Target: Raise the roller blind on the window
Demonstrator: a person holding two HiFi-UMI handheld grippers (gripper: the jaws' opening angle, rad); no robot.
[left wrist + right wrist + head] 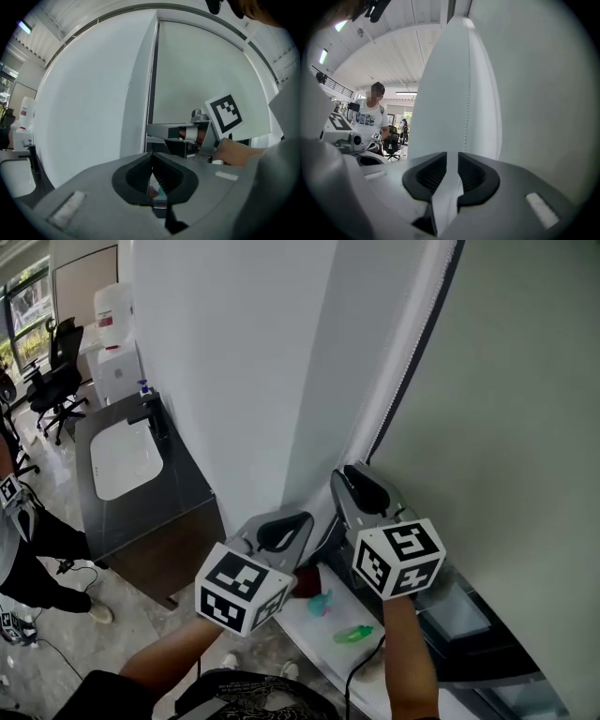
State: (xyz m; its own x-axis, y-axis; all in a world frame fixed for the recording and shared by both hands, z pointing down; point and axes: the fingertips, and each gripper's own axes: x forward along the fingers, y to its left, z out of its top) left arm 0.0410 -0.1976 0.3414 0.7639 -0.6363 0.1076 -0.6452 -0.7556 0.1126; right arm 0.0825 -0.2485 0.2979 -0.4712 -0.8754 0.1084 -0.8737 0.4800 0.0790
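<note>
Office room – white wall (pixel 234 362), one dark desk (pixel 178 493), two black chairs (pixel 52 390). One grey roller blind (pixel 506 381) hangs on the right, with one bead chain (pixel 467 93) along its edge. My hands are roughly level, side by side. Left gripper (pixel 151 154) jaws are closed together; right gripper (pixel 452 157) jaws are narrowly apart – the chain runs between them, unpinched.

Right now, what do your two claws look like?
The left claw and right claw have grey bodies with black ribbed pads. Each carries a white cube with black square markers. No sleeves on forearms; black cable hangs by the right one.
</note>
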